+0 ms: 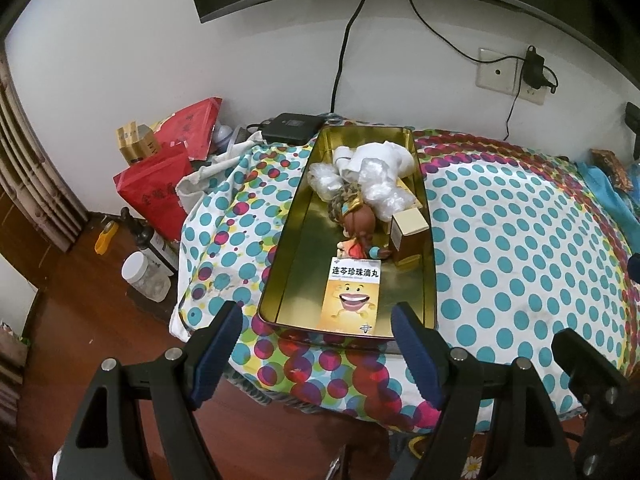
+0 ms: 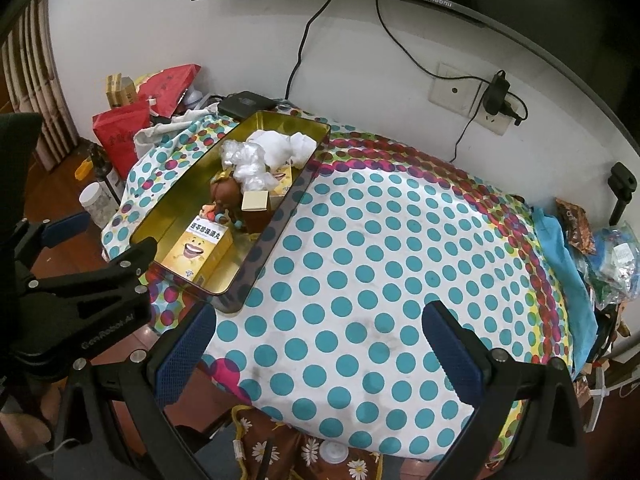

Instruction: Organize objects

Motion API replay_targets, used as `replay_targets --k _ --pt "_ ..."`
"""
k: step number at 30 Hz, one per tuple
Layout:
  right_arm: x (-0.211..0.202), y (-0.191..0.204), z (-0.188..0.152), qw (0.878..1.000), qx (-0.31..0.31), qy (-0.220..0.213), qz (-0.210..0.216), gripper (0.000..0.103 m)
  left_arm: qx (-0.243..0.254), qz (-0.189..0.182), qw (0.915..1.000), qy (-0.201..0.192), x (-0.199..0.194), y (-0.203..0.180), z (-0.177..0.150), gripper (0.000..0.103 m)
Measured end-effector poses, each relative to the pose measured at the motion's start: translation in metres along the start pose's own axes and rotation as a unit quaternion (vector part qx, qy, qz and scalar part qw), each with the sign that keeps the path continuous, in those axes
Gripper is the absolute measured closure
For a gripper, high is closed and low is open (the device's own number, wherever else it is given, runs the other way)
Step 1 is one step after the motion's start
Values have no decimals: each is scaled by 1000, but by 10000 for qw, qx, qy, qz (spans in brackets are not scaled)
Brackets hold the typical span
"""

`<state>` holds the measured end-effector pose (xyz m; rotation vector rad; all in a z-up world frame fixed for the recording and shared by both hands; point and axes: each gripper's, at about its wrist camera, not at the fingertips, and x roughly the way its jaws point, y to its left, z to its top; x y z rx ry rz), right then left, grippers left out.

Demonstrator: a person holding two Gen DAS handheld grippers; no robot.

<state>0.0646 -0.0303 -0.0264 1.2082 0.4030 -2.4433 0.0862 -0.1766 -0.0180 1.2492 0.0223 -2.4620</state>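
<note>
A gold metal tin [image 1: 280, 264] [image 2: 280, 216] lies on the dotted tablecloth [image 1: 500, 260] [image 2: 380, 260]. It holds a yellow medicine box [image 1: 352, 300] [image 2: 200, 248], a small doll [image 1: 360, 228] [image 2: 226, 196], a small gold box [image 1: 410, 236] [image 2: 256, 206] and white plastic wraps [image 1: 372, 168] [image 2: 272, 152]. My left gripper [image 1: 320, 344] is open and empty, just before the tin's near end. My right gripper [image 2: 320, 344] is open and empty over bare cloth, right of the tin. The left gripper [image 2: 80, 280] also shows in the right wrist view.
Red bags [image 1: 160, 184] [image 2: 120, 128], a jar [image 1: 146, 276] and a bottle [image 1: 156, 244] stand left of the table. A black box [image 1: 292, 126] sits behind the tin. Cables and a wall socket [image 1: 512, 76] are behind. Blue cloth and packets [image 2: 592, 240] lie at the right edge.
</note>
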Motion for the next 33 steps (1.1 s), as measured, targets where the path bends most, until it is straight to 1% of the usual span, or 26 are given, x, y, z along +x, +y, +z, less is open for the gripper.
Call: replay_targets --k 13,17,22,27,33 --pt "-1 0 -1 10000 -15 5 61 1 135 -73 9999 -32 2 -8 7 24" --pt "-1 0 0 10000 -29 -4 47 1 233 39 9996 -122 2 -10 7 24" --pt "1 -1 -2 10000 5 7 67 1 182 -209 9995 -177 1 -8 7 24" --pt "1 -1 -1 10000 -13 16 47 1 212 -145 9993 -261 0 -9 7 24" --pt "1 0 -1 10000 -8 31 72 1 167 -157 9996 -177 3 -9 7 24"
